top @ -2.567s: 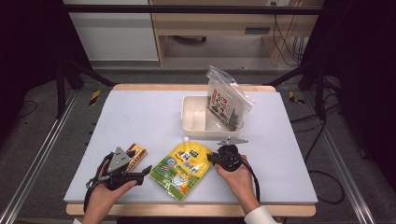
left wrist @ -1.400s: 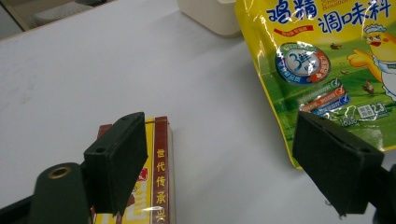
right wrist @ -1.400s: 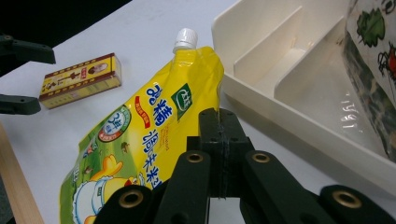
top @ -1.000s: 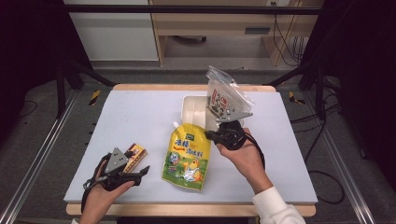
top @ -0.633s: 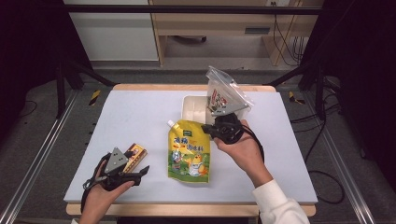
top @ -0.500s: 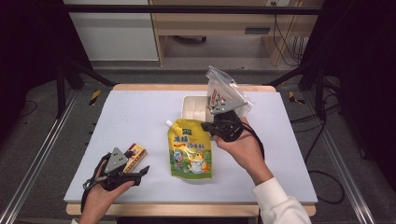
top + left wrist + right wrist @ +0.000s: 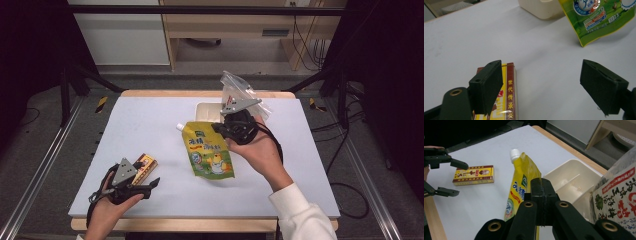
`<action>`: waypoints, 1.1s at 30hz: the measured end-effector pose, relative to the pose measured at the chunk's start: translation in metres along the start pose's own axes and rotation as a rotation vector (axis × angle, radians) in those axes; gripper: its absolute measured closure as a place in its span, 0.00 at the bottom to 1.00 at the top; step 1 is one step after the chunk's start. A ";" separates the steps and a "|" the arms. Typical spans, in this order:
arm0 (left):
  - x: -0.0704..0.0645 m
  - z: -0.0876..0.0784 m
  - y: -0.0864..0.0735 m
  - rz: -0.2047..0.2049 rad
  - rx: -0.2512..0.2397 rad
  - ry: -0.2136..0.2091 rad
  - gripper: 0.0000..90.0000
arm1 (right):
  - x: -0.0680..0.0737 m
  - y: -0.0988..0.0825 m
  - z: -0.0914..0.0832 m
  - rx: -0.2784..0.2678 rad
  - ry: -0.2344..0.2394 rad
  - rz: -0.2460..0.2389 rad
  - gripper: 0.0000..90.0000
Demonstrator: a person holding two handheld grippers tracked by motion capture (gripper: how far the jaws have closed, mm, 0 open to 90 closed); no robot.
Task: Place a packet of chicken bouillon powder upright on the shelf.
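Above the white table, the right gripper pinches a yellow-green spouted pouch by its edge, jaws pressed together, apparently lifted just beside the cream bin. Near the table's front, the left gripper rests with jaws spread beside a red-and-yellow box.

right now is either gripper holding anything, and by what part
The right gripper clamps the yellow-green spout pouch by its upper side edge. The left gripper holds nothing.
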State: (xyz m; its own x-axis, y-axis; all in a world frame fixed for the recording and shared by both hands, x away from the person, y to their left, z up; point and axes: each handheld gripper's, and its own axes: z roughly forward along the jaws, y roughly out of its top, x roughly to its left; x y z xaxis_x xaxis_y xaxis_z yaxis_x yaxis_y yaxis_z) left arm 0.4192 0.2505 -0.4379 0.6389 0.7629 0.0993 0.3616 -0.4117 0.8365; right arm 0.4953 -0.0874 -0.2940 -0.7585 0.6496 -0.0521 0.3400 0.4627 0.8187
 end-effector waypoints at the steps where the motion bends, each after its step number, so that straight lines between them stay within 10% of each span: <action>1: 0.000 0.000 0.000 0.001 0.001 0.000 0.20 | 0.001 0.002 -0.001 0.000 0.000 -0.002 1.00; 25: 0.005 -0.004 0.002 -0.011 -0.019 -0.012 0.21 | 0.029 0.001 -0.009 -0.022 0.094 -0.073 1.00; 33: 0.010 -0.017 0.038 0.071 -0.035 -0.014 0.21 | 0.033 0.001 -0.014 -0.012 0.127 -0.110 1.00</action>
State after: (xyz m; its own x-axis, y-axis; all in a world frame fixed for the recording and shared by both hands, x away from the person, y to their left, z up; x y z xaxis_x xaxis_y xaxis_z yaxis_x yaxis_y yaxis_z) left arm 0.4276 0.2505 -0.3958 0.6718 0.7250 0.1517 0.2909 -0.4466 0.8461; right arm 0.4622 -0.0741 -0.2870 -0.8552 0.5136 -0.0700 0.2448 0.5193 0.8188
